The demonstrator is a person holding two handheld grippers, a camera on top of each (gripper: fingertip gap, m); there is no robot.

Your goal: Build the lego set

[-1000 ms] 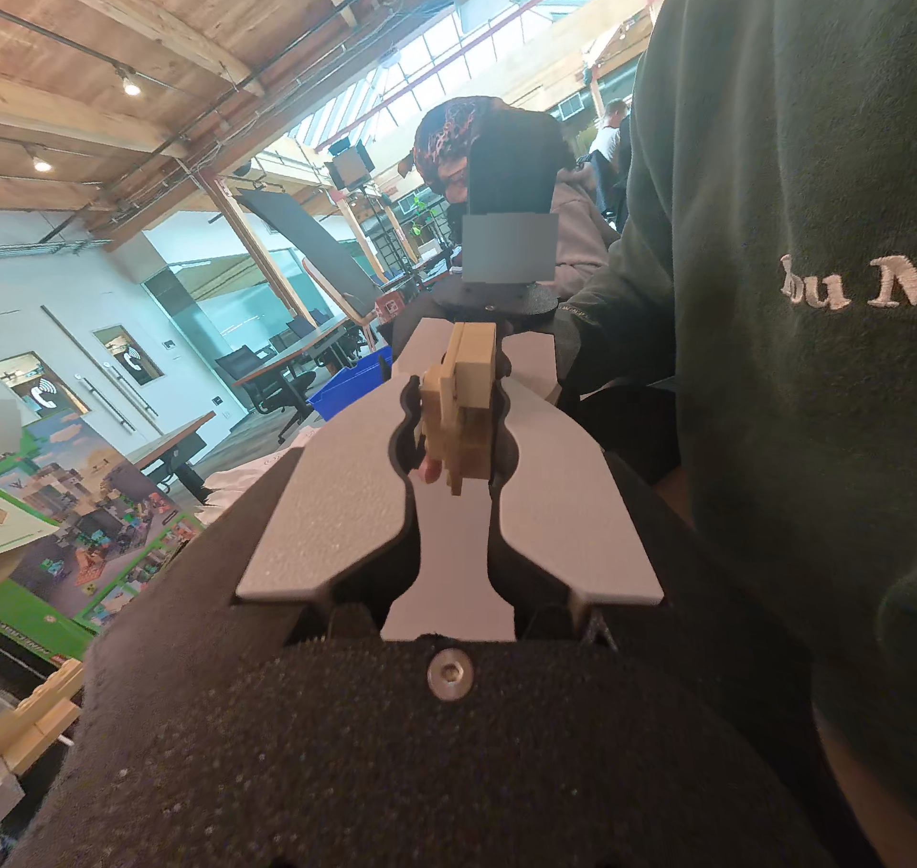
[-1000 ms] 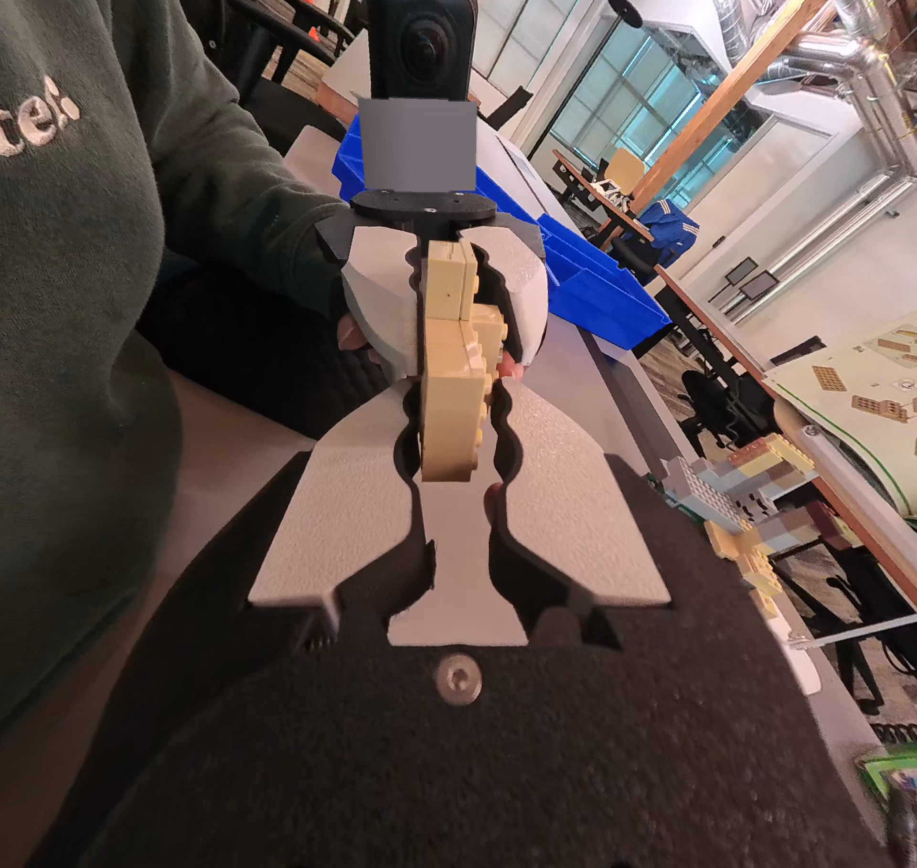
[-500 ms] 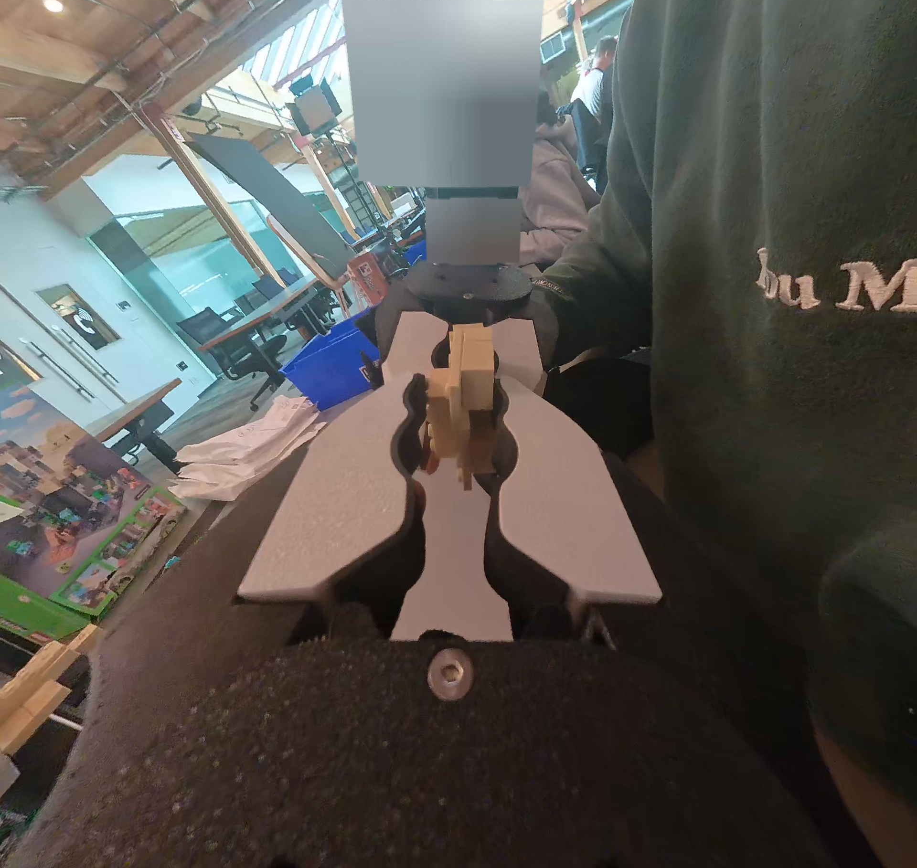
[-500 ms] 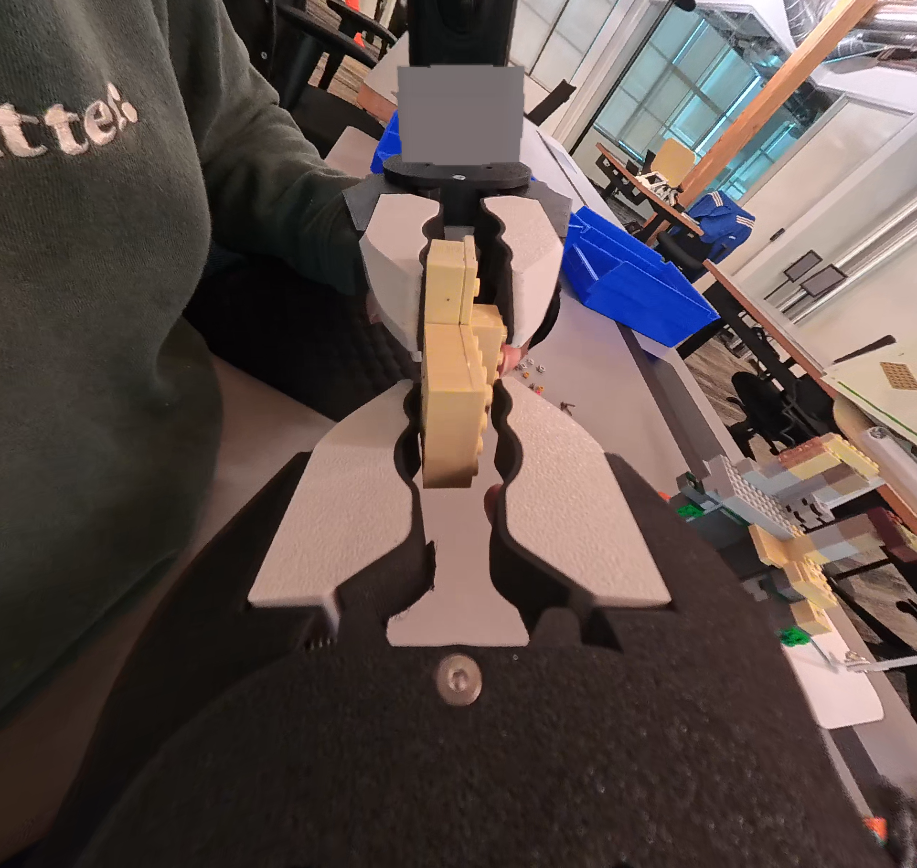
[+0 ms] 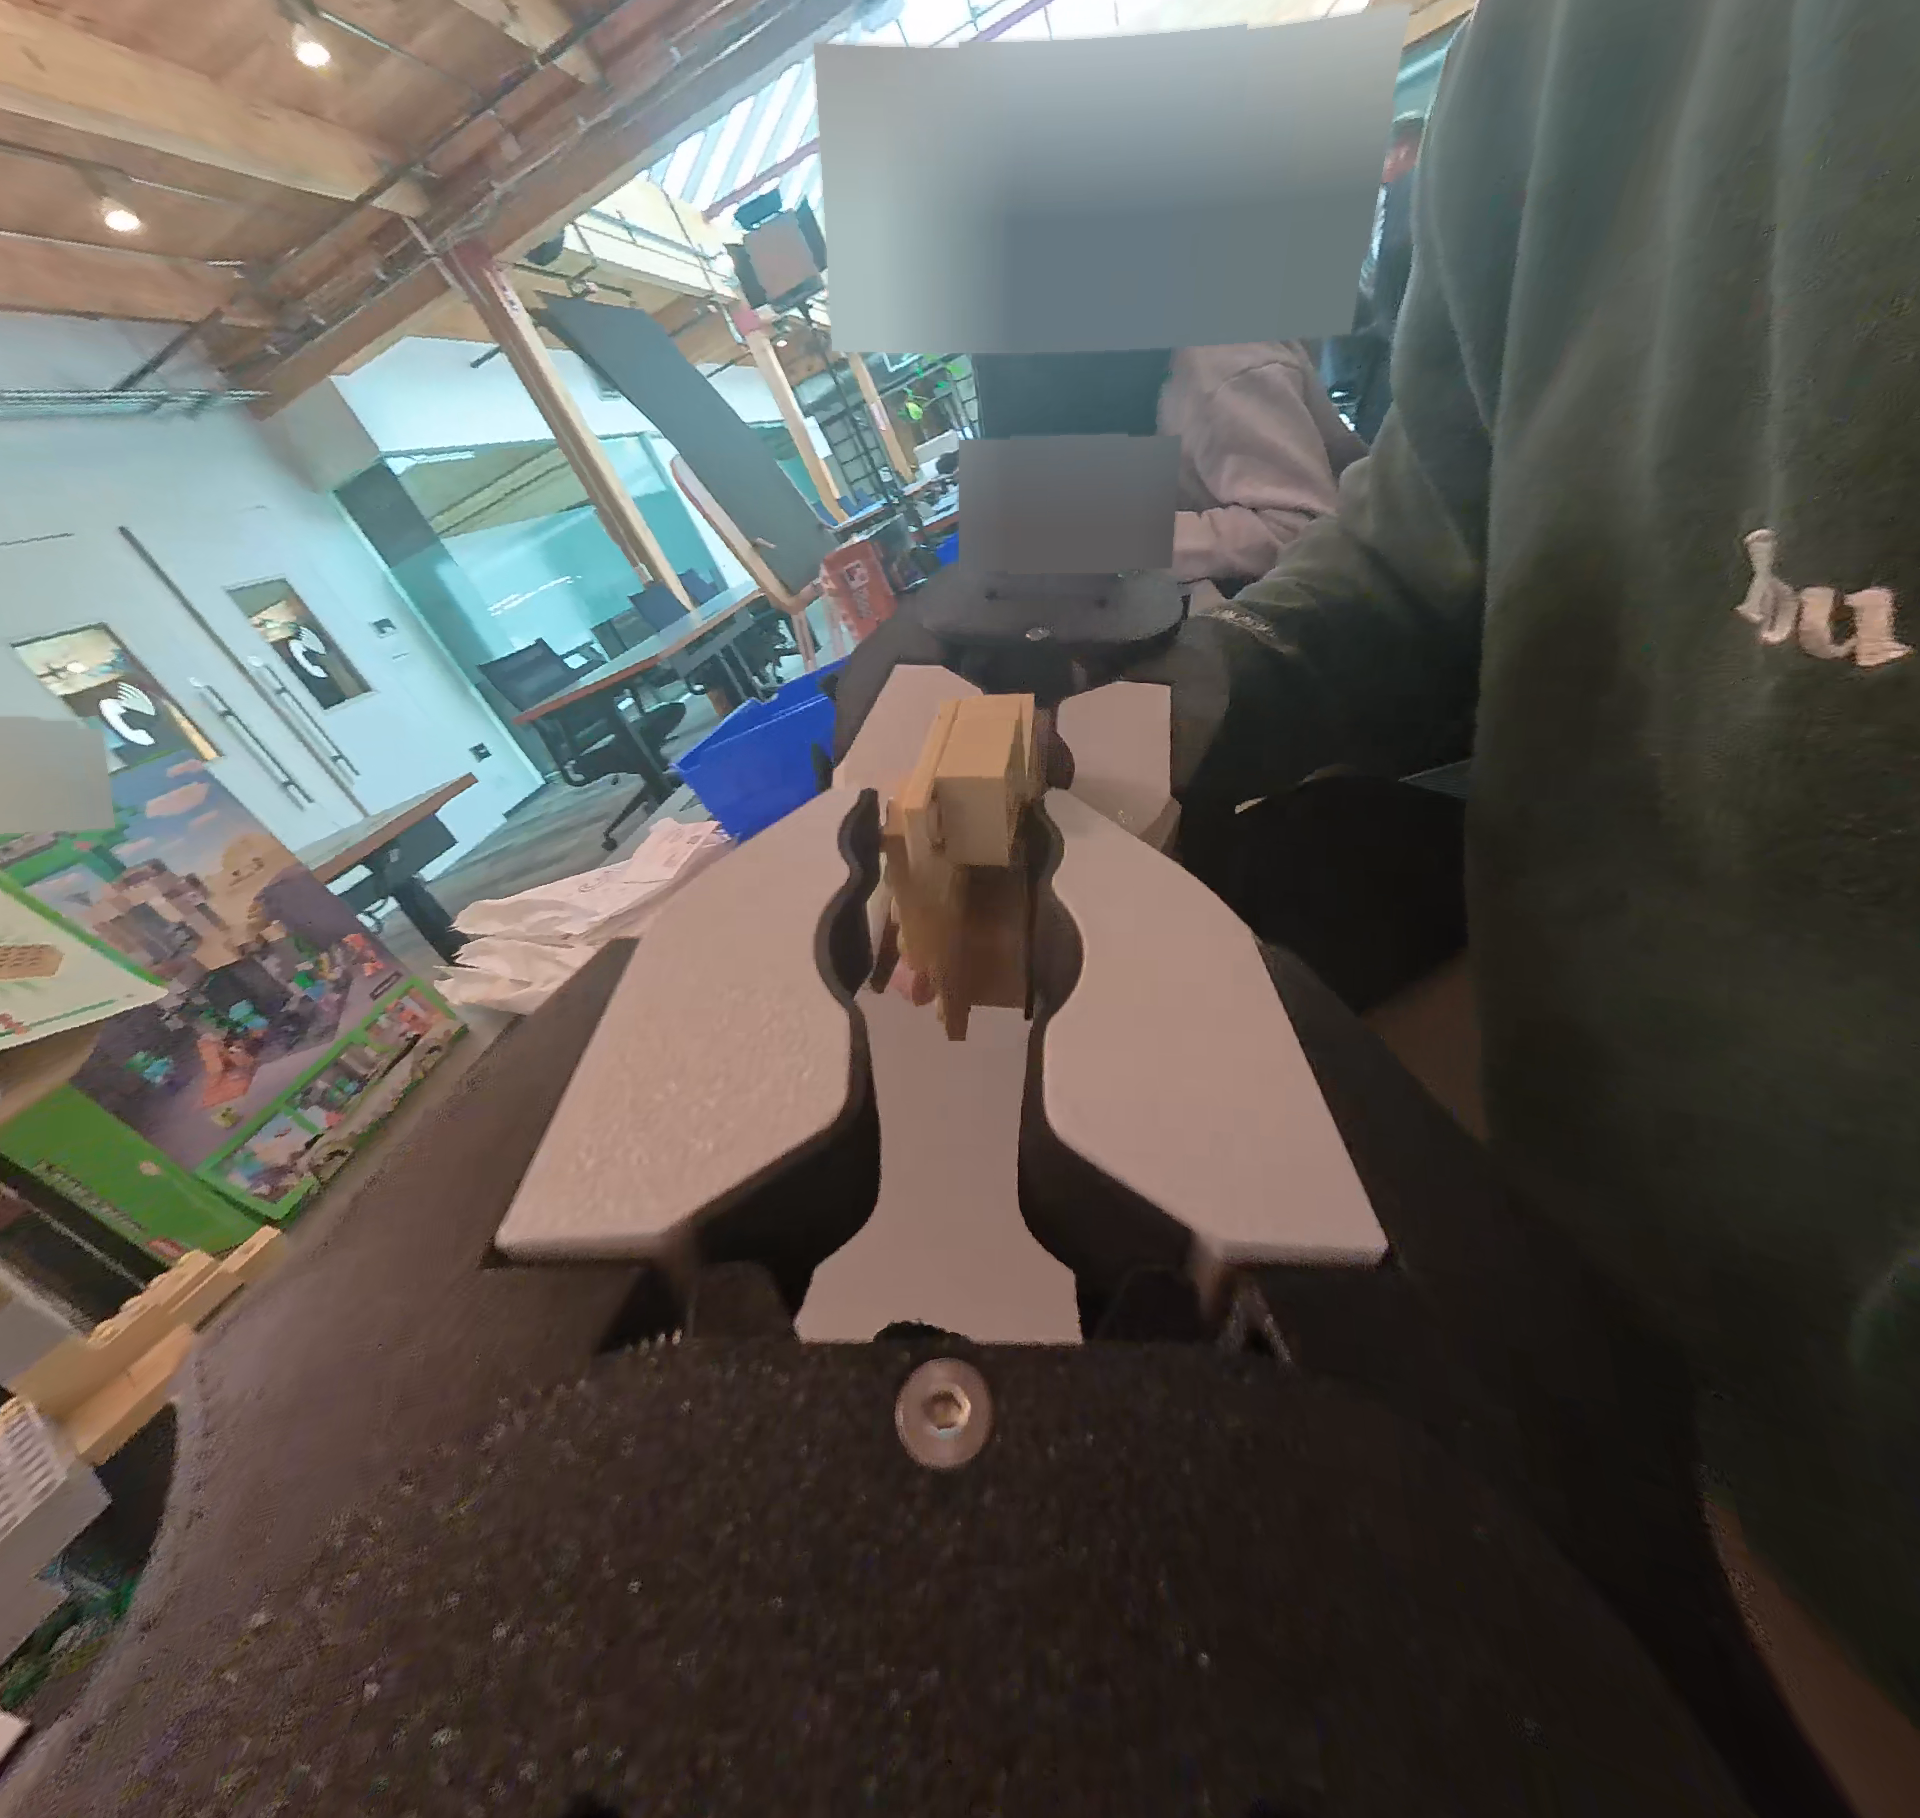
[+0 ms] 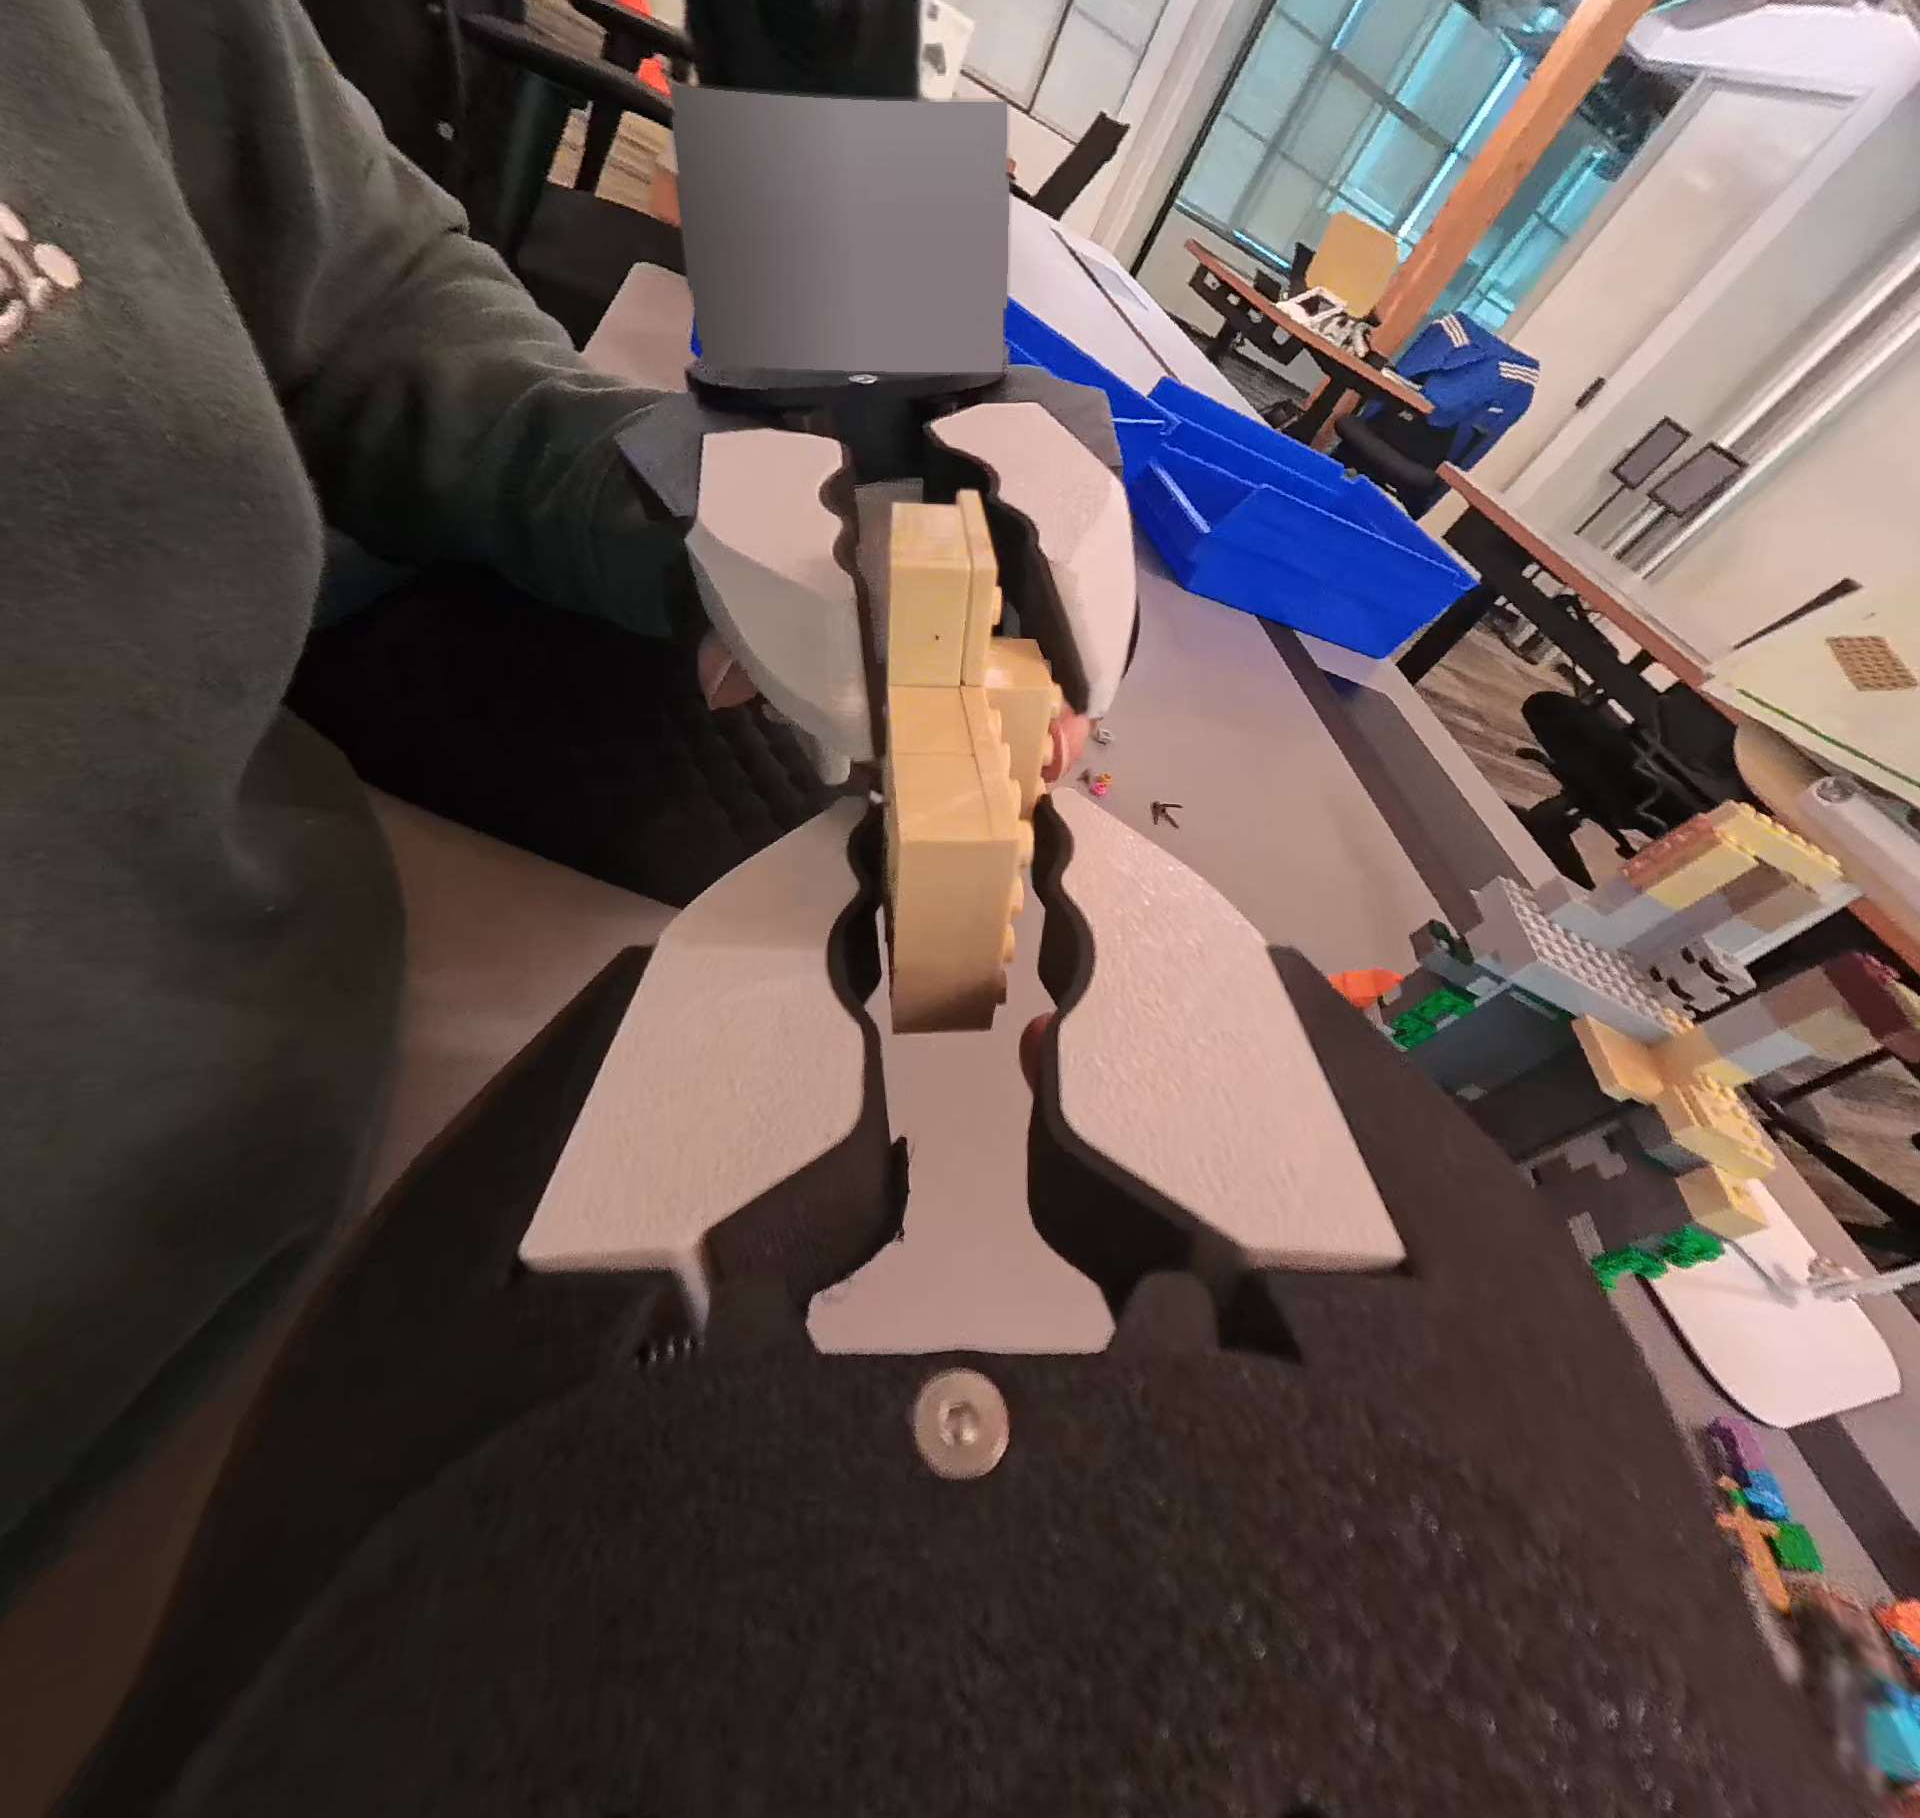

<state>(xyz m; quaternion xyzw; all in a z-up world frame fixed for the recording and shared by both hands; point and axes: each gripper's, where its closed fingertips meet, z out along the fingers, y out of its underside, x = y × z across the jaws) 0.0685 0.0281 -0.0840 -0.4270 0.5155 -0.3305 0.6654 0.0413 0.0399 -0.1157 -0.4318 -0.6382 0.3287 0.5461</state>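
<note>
A tan lego sub-assembly [image 6: 940, 833] of several stacked bricks is held in the air in front of a person's green sweatshirt. My right gripper [image 6: 956, 823] is shut on its near end. My left gripper [image 6: 914, 521] faces it from the far side and is shut on the other end. In the left wrist view my left gripper [image 5: 951, 833] is shut on the same tan assembly [image 5: 966, 833], with the right gripper [image 5: 1039, 719] just behind it. A fingertip shows beside the bricks.
A partly built grey, tan and brown lego model [image 6: 1662, 989] stands on the grey table [image 6: 1247, 781] at the right, with loose small pieces [image 6: 1766, 1540] nearer. Blue bins [image 6: 1278, 521] sit behind. The lego box [image 5: 208, 989], white bags [image 5: 582, 906] and tan bricks [image 5: 125, 1353] lie at left. Less than 4 cm separates the two grippers' tips.
Both grippers stay shut on the tan assembly. The joined pair has tilted and shifted a little, so the background has moved in both views.
</note>
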